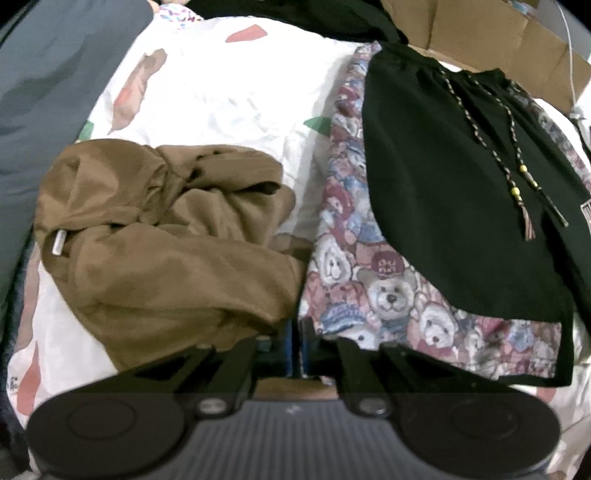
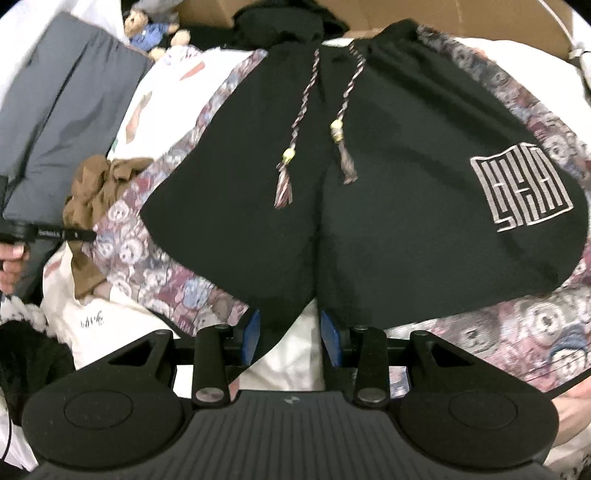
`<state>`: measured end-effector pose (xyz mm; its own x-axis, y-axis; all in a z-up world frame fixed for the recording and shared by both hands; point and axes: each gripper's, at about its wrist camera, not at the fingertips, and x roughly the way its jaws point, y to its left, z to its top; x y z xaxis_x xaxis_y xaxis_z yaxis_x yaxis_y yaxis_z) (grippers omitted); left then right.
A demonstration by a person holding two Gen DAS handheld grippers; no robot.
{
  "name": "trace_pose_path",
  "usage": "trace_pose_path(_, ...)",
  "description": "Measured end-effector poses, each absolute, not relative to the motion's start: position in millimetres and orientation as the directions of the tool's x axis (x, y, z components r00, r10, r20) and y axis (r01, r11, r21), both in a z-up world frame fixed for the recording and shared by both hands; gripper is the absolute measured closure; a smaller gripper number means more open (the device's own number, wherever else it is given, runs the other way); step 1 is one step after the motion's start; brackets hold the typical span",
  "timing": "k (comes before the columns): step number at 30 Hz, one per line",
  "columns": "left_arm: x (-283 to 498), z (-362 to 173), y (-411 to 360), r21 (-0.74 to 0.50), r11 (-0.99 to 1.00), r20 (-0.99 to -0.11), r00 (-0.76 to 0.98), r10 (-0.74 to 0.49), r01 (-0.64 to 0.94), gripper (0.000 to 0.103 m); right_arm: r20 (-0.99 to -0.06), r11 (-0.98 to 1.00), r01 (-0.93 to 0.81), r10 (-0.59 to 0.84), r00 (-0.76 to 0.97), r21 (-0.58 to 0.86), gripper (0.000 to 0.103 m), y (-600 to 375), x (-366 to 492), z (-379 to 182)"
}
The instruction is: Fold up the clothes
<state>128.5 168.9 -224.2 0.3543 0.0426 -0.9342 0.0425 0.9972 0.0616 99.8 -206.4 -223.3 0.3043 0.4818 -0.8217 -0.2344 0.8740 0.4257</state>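
Observation:
Black shorts (image 2: 369, 206) with a braided drawstring (image 2: 295, 122) and a white logo (image 2: 521, 192) lie spread flat on a teddy-bear print cloth (image 2: 166, 269); they also show in the left wrist view (image 1: 454, 206). A crumpled brown garment (image 1: 162, 240) lies left of them. My left gripper (image 1: 295, 343) has its jaws close together on the brown garment's near edge; it also shows from the side in the right wrist view (image 2: 79, 235), pinching that garment (image 2: 92, 199). My right gripper (image 2: 290, 332) is open, its blue pads (image 2: 253, 332) astride the shorts' lower hem at the crotch.
A white printed sheet (image 1: 221, 92) covers the bed. Grey cloth (image 1: 48, 92) lies at the left. A cardboard box (image 1: 498, 33) stands at the back right. A teddy bear (image 2: 151, 31) sits at the back left. Dark fuzzy fabric (image 2: 26, 354) lies at the near left.

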Motion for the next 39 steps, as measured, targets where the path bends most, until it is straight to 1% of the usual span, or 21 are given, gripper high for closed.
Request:
trace_pose_path(6, 132, -217, 173, 0.081, 0.996, -0.925, 0.376, 0.059, 0.043, 0.098, -0.842, 0.869, -0.246, 0.483, 0.239, 0.429, 0.061, -182, 98, -230)
trace_pose_path(8, 135, -216, 175, 0.073, 0.997, -0.925, 0.376, 0.054, 0.038, 0.098, -0.848, 0.868, -0.249, 0.483, 0.219, 0.43, 0.057, -174, 97, -230)
trace_pose_path(9, 135, -216, 176, 0.069, 0.997, -0.925, 0.375, 0.051, 0.035, 0.098, -0.85, 0.867, -0.248, 0.484, 0.208, 0.433, 0.052, -175, 98, -230)
trace_pose_path(11, 136, -216, 177, 0.056, 0.998, -0.927, 0.374, 0.041, 0.031, 0.096, -0.853, 0.863, -0.243, 0.489, 0.185, 0.442, 0.05, -174, 100, -235)
trace_pose_path(13, 137, -218, 178, 0.052, 0.998, -0.927, 0.374, 0.038, 0.026, 0.092, -0.854, 0.859, -0.24, 0.495, 0.163, 0.452, 0.048, -166, 102, -237)
trace_pose_path(15, 138, -221, 180, 0.046, 0.999, -0.927, 0.374, 0.036, 0.018, 0.091, -0.863, 0.864, -0.235, 0.484, 0.147, 0.445, 0.046, -159, 105, -241)
trace_pose_path(22, 141, -233, 183, 0.036, 0.999, -0.932, 0.361, 0.027, 0.018, 0.089, -0.879, 0.872, -0.236, 0.463, 0.117, 0.428, 0.047, -147, 112, -242)
trace_pose_path(23, 142, -233, 182, 0.039, 0.999, -0.933, 0.359, 0.028, 0.025, 0.089, -0.879, 0.872, -0.24, 0.462, 0.117, 0.426, 0.048, -147, 112, -241)
trace_pose_path(24, 142, -233, 181, 0.041, 0.999, -0.933, 0.358, 0.028, 0.03, 0.092, -0.88, 0.872, -0.243, 0.461, 0.117, 0.424, 0.051, -147, 111, -240)
trace_pose_path(27, 140, -232, 176, 0.066, 0.996, -0.933, 0.359, 0.038, 0.065, 0.097, -0.882, 0.872, -0.255, 0.457, 0.117, 0.419, 0.055, -147, 110, -238)
trace_pose_path(29, 139, -231, 174, 0.069, 0.995, -0.932, 0.359, 0.039, 0.072, 0.097, -0.883, 0.871, -0.262, 0.455, 0.116, 0.415, 0.058, -147, 109, -236)
trace_pose_path(30, 138, -230, 174, 0.07, 0.995, -0.932, 0.36, 0.039, 0.073, 0.098, -0.883, 0.871, -0.266, 0.454, 0.116, 0.413, 0.062, -147, 108, -235)
trace_pose_path(31, 138, -230, 174, 0.071, 0.994, -0.932, 0.36, 0.038, 0.077, 0.098, -0.884, 0.871, -0.27, 0.453, 0.116, 0.411, 0.071, -147, 108, -234)
trace_pose_path(34, 137, -227, 176, 0.068, 0.995, -0.931, 0.364, 0.034, 0.08, 0.099, -0.886, 0.87, -0.281, 0.45, 0.116, 0.405, 0.089, -147, 107, -232)
trace_pose_path(36, 137, -225, 178, 0.065, 0.995, -0.93, 0.366, 0.031, 0.079, 0.099, -0.887, 0.869, -0.289, 0.448, 0.116, 0.401, 0.094, -147, 106, -230)
trace_pose_path(39, 137, -225, 179, 0.068, 0.994, -0.933, 0.358, 0.034, 0.082, 0.099, -0.888, 0.868, -0.3, 0.444, 0.116, 0.395, 0.099, -147, 104, -227)
